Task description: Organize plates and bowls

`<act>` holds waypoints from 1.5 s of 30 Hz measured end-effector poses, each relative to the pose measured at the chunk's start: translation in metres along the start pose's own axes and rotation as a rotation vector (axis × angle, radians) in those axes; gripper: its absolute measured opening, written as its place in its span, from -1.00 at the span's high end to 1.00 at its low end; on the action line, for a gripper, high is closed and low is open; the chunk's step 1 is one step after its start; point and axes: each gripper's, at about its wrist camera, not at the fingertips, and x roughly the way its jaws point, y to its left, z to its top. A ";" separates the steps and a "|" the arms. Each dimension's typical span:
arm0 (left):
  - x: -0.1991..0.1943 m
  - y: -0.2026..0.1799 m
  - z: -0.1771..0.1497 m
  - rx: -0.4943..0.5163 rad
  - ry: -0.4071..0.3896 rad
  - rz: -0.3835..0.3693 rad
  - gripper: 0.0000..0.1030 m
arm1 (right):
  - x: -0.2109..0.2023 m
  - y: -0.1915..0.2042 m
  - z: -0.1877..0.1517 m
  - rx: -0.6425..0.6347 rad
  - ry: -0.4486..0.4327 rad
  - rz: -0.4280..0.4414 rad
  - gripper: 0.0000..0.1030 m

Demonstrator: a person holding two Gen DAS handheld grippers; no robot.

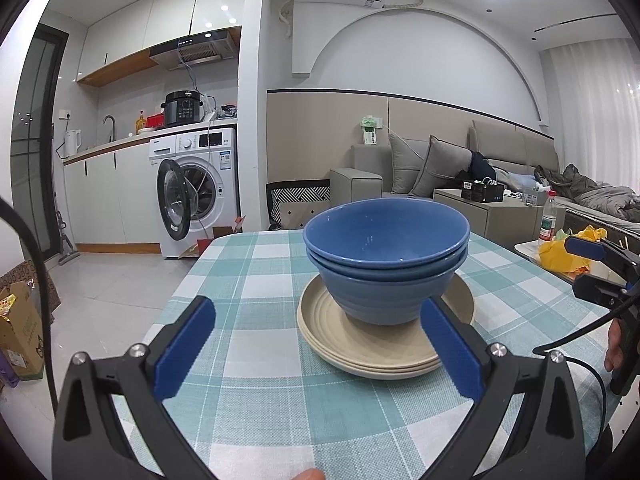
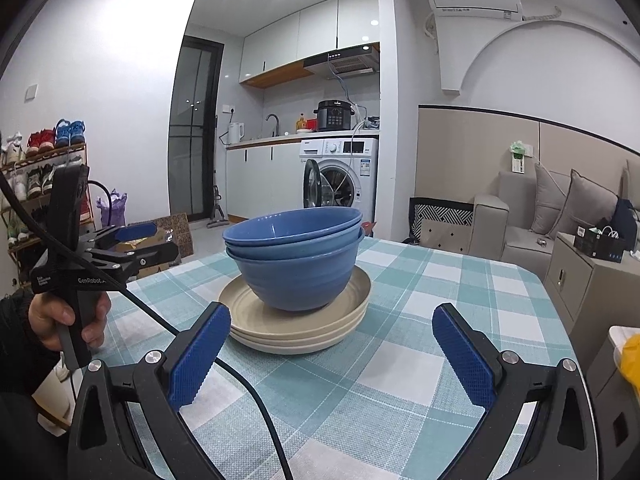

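A nested stack of blue bowls (image 1: 386, 256) sits on a stack of beige plates (image 1: 360, 340) in the middle of the checked tablecloth (image 1: 260, 380). My left gripper (image 1: 316, 324) is open and empty, just short of the plates, its right pad beside the lowest bowl. In the right wrist view the bowls (image 2: 296, 256) and plates (image 2: 296, 328) stand ahead of my right gripper (image 2: 332, 328), which is open and empty. The left gripper (image 2: 160, 244) also shows there at the left, and the right gripper (image 1: 588, 264) shows at the right edge of the left wrist view.
A yellow bag (image 1: 568, 252) and a bottle (image 1: 548, 216) stand off the table's right side. A cable (image 2: 224, 368) trails across the tablecloth. A sofa (image 1: 500, 168), a low cabinet (image 2: 592, 280), a washing machine (image 1: 200, 188) and a shoe rack (image 2: 40, 176) lie beyond.
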 end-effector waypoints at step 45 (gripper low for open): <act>-0.001 0.001 -0.001 -0.001 -0.002 0.001 -1.00 | 0.001 -0.003 0.000 0.012 0.001 -0.002 -0.99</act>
